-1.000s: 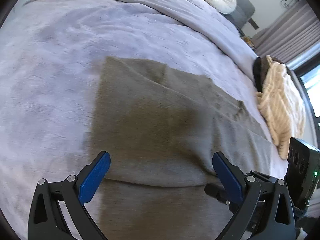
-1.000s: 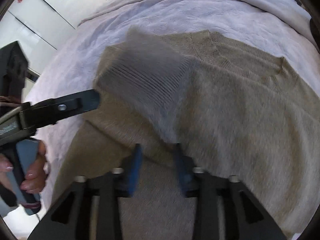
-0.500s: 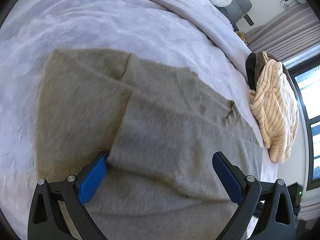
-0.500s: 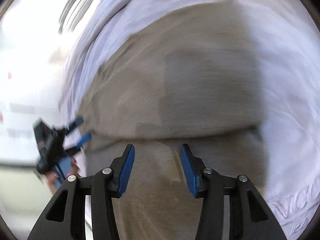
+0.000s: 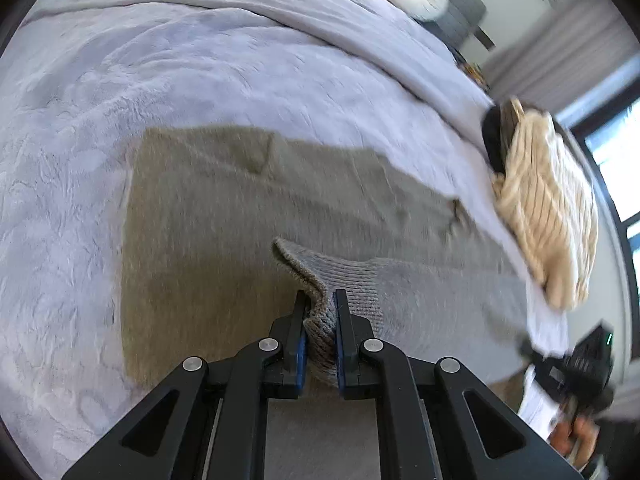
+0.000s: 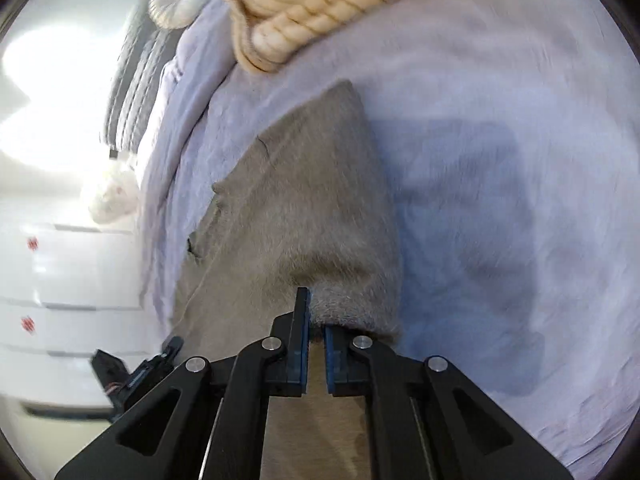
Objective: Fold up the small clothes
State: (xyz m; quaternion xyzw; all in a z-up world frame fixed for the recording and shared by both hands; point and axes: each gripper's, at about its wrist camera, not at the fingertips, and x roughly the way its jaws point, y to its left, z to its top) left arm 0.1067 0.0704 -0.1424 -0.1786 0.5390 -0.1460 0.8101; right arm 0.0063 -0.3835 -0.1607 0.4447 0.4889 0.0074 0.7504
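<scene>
Left gripper (image 5: 320, 320) clamped on ribbed hem of fuzzy taupe knit sweater (image 5: 224, 216), right gripper (image 6: 316, 320) pinching its folded edge, sweater flat on plush lavender blanket (image 5: 200, 68) — both jaws gaped a second ago.

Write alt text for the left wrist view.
The left hand-held gripper is shut on a ribbed edge of a grey-brown knit sweater spread over a pale lilac bed cover. A cream ribbed knit lies on the bed's right edge, and the other hand-held gripper, blurred, shows at lower right.
</scene>
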